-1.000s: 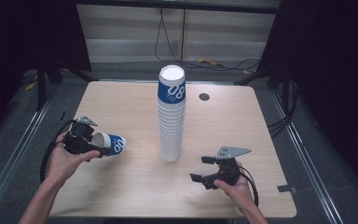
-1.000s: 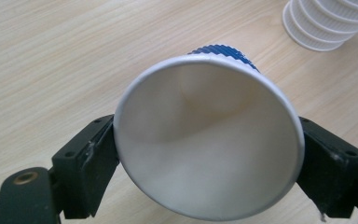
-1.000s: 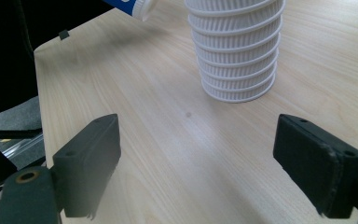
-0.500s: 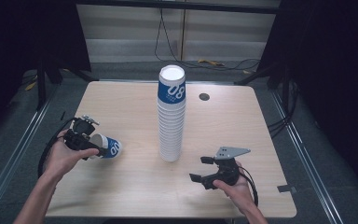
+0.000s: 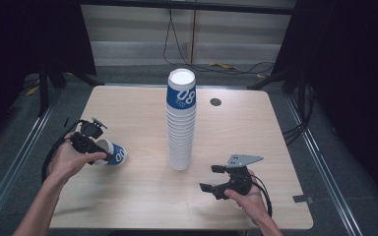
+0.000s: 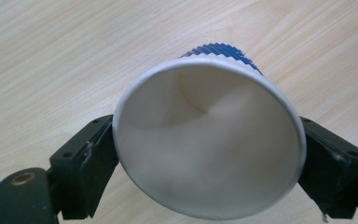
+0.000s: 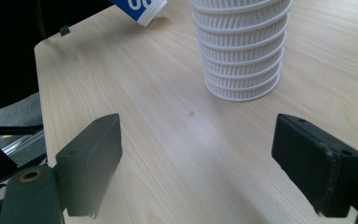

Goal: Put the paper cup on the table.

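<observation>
A blue-and-white paper cup (image 5: 115, 155) lies on its side at the table's left, with my left gripper (image 5: 102, 149) around its rim. In the left gripper view the cup's open mouth (image 6: 209, 154) faces the camera and both pads press on its rim. These jaws have just been opening a little, with the cup still between them. A tall stack of white ribbed cups (image 5: 181, 128) topped by a blue one stands mid-table. My right gripper (image 5: 210, 178) is open at the front right and points at the stack's base (image 7: 242, 60). Its jaws narrowed slightly a moment ago, with nothing between them.
A small dark round hole (image 5: 215, 102) sits in the wooden tabletop (image 5: 256, 132) behind the stack, to its right. Cables trail from both grippers. The lying cup's base (image 7: 142, 9) shows at the top of the right gripper view. Dark floor surrounds the table.
The left hand and its cup have shifted slightly toward the table's left edge. The right hand has stayed put.
</observation>
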The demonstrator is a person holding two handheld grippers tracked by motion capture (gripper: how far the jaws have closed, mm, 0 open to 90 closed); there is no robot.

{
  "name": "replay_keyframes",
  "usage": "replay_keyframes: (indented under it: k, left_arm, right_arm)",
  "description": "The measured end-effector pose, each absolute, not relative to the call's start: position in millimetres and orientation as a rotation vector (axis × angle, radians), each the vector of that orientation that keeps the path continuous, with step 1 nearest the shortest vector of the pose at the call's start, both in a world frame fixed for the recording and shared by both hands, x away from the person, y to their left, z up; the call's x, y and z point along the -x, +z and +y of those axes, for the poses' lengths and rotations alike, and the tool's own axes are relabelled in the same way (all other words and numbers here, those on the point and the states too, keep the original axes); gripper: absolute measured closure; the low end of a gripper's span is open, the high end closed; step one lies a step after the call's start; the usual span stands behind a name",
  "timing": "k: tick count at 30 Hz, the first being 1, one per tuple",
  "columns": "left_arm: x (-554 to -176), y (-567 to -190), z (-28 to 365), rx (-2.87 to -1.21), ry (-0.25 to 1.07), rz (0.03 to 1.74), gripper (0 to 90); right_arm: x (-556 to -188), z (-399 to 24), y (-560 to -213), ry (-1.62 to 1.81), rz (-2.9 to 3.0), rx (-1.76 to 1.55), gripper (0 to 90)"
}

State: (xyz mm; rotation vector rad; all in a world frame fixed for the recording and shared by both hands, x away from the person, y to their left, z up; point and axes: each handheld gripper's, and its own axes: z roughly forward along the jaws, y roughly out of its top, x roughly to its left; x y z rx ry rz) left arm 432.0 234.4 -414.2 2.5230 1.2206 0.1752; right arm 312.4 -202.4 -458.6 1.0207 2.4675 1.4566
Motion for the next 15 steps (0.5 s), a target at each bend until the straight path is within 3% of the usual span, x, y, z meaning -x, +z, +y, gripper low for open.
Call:
replay_keyframes:
  k: [15]
  left_arm:
    - [-445.7,-416.0,217.7,-2.533,0.254,1.223,12.4]
  right_arm:
    - [-313.8,-202.2,-459.3,1.457,2.472,-1.023,16.1]
